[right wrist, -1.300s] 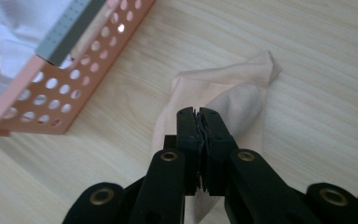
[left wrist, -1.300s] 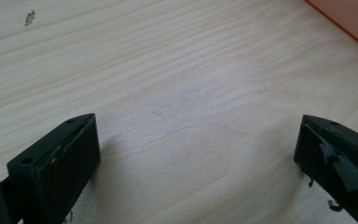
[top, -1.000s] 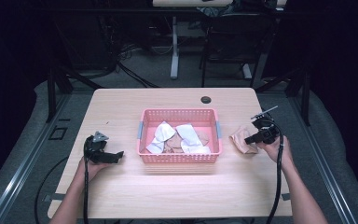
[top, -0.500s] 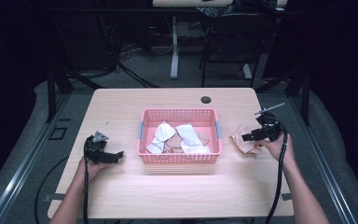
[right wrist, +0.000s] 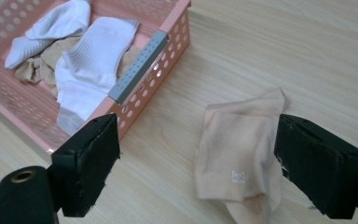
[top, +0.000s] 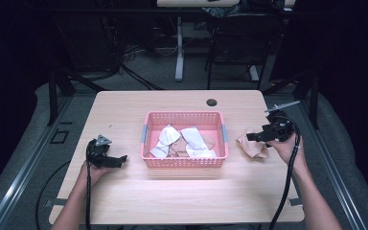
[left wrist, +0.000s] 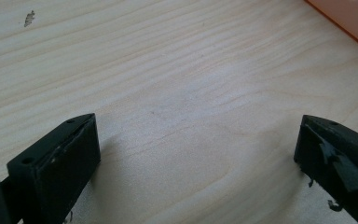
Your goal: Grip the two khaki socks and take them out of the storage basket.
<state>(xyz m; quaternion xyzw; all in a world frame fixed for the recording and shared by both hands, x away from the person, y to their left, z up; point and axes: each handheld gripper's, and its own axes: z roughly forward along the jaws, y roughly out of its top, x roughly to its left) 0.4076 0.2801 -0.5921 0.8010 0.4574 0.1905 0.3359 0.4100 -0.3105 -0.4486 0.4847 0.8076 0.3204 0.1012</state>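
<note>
I hold my right gripper [top: 263, 136] above the right part of the table [top: 124, 108], with its jaws wide apart and nothing between them. Under it lies a beige sock [right wrist: 237, 158], crumpled a little, just beside the pink basket [top: 184, 117] but not touching it. In the basket I already see two white socks [right wrist: 91, 65] and some beige cloth below them, so I judge that the work is to collect socks into the basket and that most of it is done. The beige sock outside seems to be the last piece; I see no other sock on the table.

My left gripper [top: 117, 160] rests low at the left side of the basket, its jaws also apart, over bare wood. What is left, as I judge it, is to close on the beige sock, lift it and drop it into the basket.
</note>
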